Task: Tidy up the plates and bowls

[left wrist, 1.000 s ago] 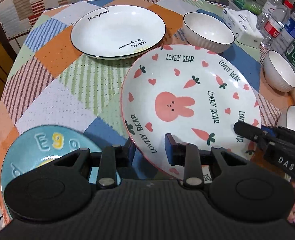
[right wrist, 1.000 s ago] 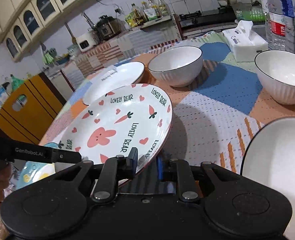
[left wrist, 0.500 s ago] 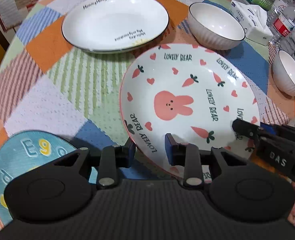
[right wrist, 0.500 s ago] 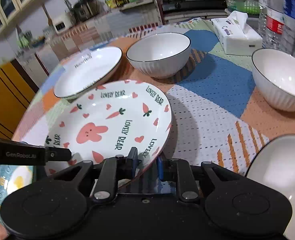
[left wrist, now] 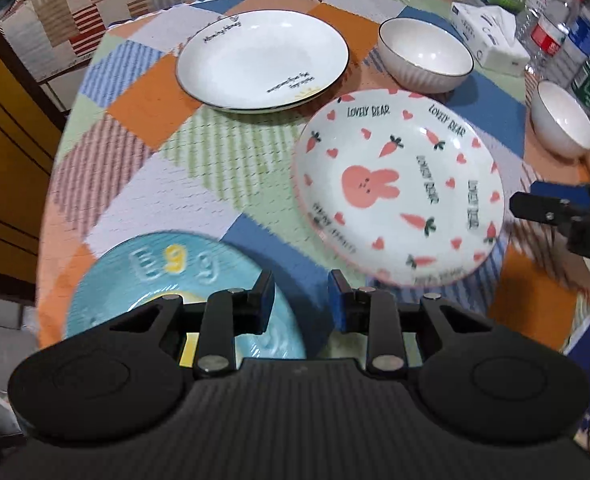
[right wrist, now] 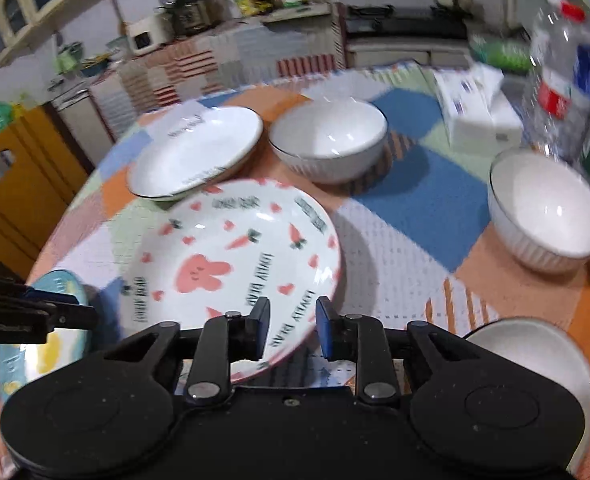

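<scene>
Left wrist view, from left to right: blue plate (left wrist: 147, 276) at the near table edge, partly under the left gripper (left wrist: 301, 296), whose jaws stand spread and hold nothing. Further right, rabbit plate (left wrist: 399, 188) flat on the patchwork cloth (left wrist: 135, 184), touched by neither claw; behind it the white plate (left wrist: 263, 60), then two white bowls (left wrist: 425, 54) (left wrist: 561, 124), all empty. At the right edge, the right gripper (left wrist: 535, 204) just beside the rabbit plate rim.

Right wrist view: right gripper (right wrist: 293, 322) also spread, with the near rim of the rabbit plate (right wrist: 235, 264) just before its fingers, not pinched. Probably so placed to take the rim for stacking. Third bowl (right wrist: 535, 364) at the near right, empty.
</scene>
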A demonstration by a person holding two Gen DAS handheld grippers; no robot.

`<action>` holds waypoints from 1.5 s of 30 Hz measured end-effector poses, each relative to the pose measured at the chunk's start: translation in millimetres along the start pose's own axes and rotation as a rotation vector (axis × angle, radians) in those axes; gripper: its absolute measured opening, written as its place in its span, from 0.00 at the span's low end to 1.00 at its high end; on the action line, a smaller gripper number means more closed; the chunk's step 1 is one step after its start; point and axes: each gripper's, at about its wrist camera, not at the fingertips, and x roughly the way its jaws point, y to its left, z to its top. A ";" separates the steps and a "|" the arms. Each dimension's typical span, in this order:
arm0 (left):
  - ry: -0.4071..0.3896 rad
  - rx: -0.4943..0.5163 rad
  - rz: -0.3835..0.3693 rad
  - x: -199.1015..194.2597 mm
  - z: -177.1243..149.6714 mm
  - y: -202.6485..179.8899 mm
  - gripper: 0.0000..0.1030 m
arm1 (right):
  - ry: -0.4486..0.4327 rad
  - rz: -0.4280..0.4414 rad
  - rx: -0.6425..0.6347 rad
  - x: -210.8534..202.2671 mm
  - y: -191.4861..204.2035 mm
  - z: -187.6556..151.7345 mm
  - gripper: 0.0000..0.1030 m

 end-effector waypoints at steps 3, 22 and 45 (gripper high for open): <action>0.020 0.008 -0.009 -13.7 -8.7 3.5 0.28 | 0.036 0.018 -0.096 -17.3 16.8 4.5 0.46; 0.023 0.039 0.017 -78.3 -41.7 38.4 0.38 | -0.065 0.392 -0.420 -57.4 115.0 -14.0 0.70; 0.068 0.070 0.102 -25.6 -82.6 144.1 0.65 | 0.089 0.446 -0.493 37.3 156.7 -41.4 0.70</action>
